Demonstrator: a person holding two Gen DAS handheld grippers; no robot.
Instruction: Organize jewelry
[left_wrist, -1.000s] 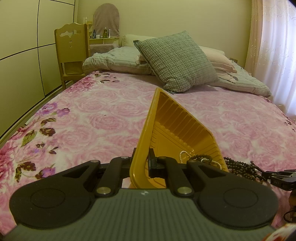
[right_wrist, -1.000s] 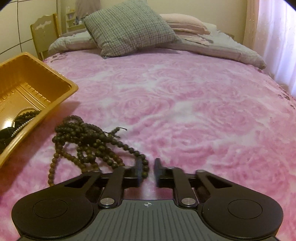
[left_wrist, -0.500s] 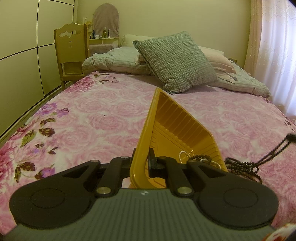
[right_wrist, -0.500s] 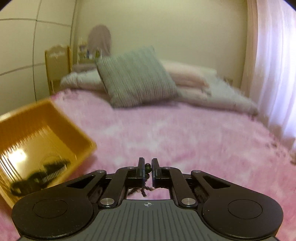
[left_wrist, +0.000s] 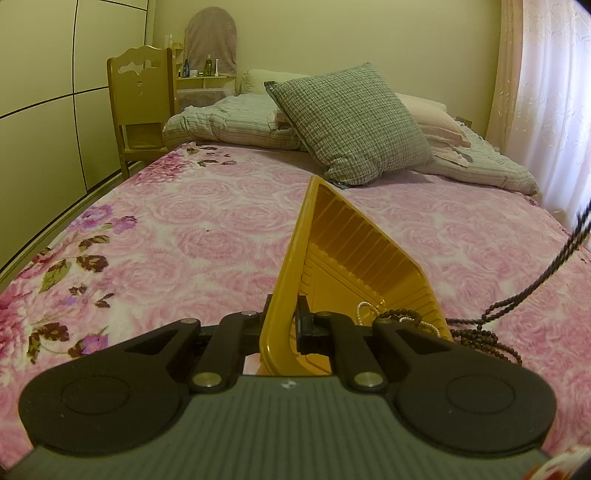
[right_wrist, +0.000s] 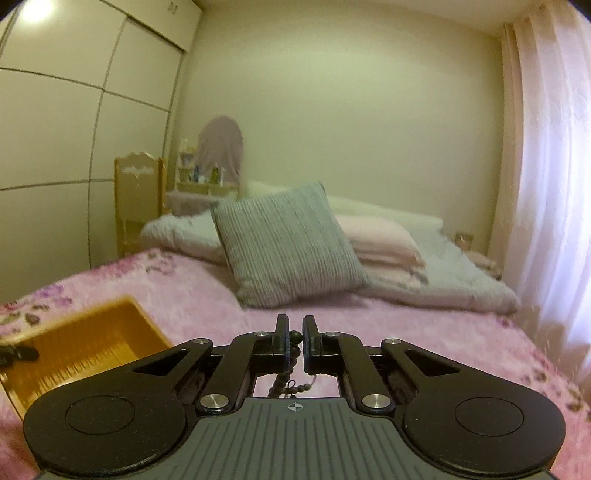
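My left gripper (left_wrist: 286, 321) is shut on the near wall of a yellow plastic tray (left_wrist: 354, 258) that rests on the pink bed. The tray holds a pearl strand (left_wrist: 364, 308) and a dark bead bracelet (left_wrist: 400, 315). The tray also shows blurred in the right wrist view (right_wrist: 85, 347). My right gripper (right_wrist: 294, 338) is shut on a long dark wooden bead necklace (right_wrist: 294, 350) and holds it high above the bed. In the left wrist view the necklace (left_wrist: 517, 299) stretches up to the right, its lower end still piled on the bedspread beside the tray.
The pink rose bedspread (left_wrist: 184, 240) covers the bed. A green checked pillow (left_wrist: 351, 122) and folded bedding (left_wrist: 229, 122) lie at the head. A wooden chair (left_wrist: 142, 107) stands at the left, a curtain (left_wrist: 554, 92) at the right.
My right gripper closed on the bead necklace and rose well above the bed, drawing the strand up taut. The left gripper and tray have not moved.
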